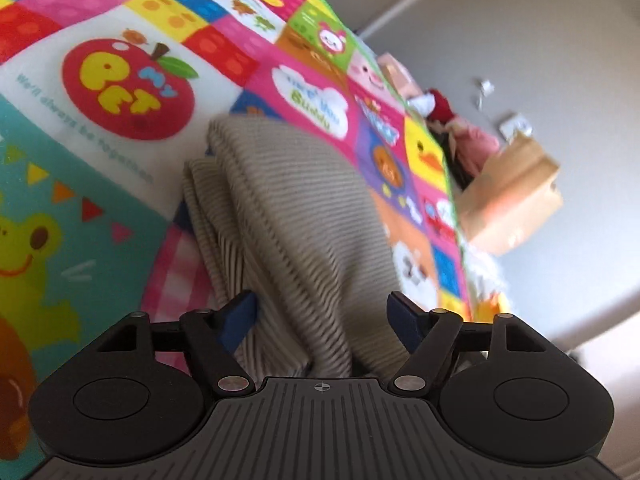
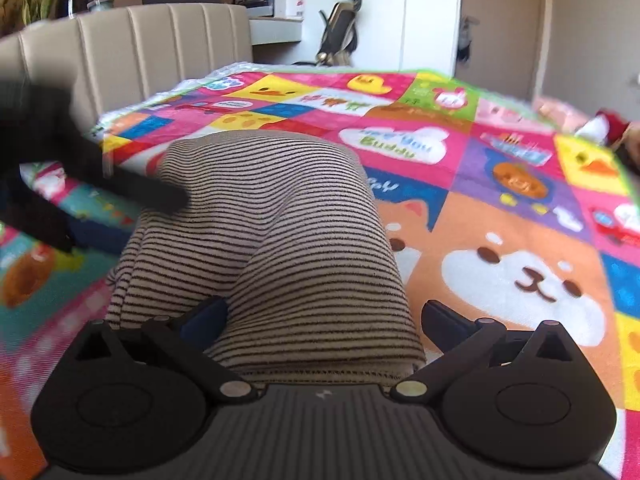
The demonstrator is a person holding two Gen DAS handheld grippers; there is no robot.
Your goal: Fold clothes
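A beige garment with thin dark stripes [image 1: 288, 216] lies folded into a thick bundle on a colourful cartoon mat [image 1: 120, 80]. My left gripper [image 1: 322, 316] is open, its blue pads [image 1: 240, 316] standing either side of the bundle's near end. In the right wrist view the same striped garment [image 2: 272, 232] bulges up between the wide-apart fingers of my right gripper [image 2: 324, 320], which is open; its left pad [image 2: 208, 316] touches the cloth. The blurred black shape at the left is part of the left gripper [image 2: 132, 190], resting against the garment's far left side.
The mat [image 2: 500, 240] spreads wide to the right of the garment. Past its edge on the grey floor are a brown cardboard box [image 1: 516, 196] and a heap of pink and red clothes [image 1: 472, 140]. A beige padded sofa back [image 2: 140, 48] and a stroller [image 2: 340, 28] stand behind.
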